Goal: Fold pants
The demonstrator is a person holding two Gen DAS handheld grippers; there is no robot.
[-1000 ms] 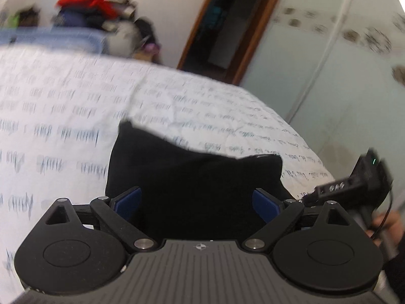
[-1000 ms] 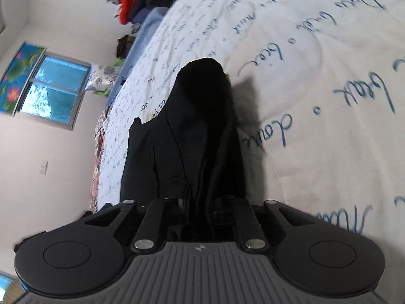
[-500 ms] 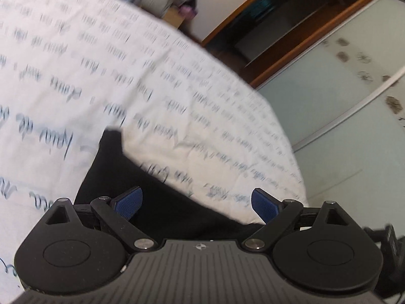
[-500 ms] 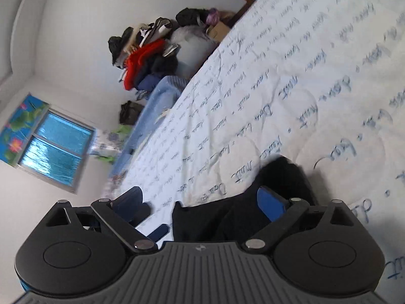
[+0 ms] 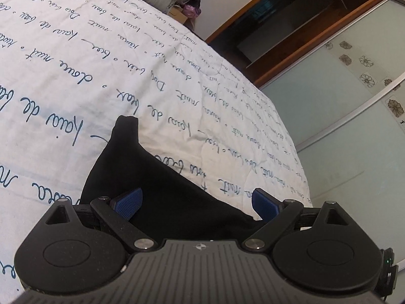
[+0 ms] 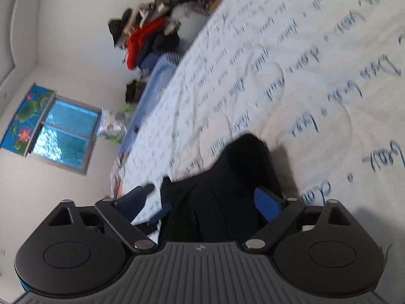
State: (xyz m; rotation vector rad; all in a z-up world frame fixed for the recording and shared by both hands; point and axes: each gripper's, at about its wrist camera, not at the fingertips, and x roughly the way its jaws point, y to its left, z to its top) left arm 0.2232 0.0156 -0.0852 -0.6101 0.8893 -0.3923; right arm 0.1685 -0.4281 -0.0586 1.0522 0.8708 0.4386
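Now, as it stands:
Pants [image 5: 162,185]: black bundle, folded, on the bed [image 5: 76,81] near its edge.
Left gripper [image 5: 196,204]: released, jaws wide over the pants, gripping nothing.
Right gripper [image 6: 202,202]: just opened then narrowed a little; cloth between the jaws, not pinched.
Axis: the bundle runs forward, away from both grippers.
Nearer hand: cannot tell; both sit right at it.
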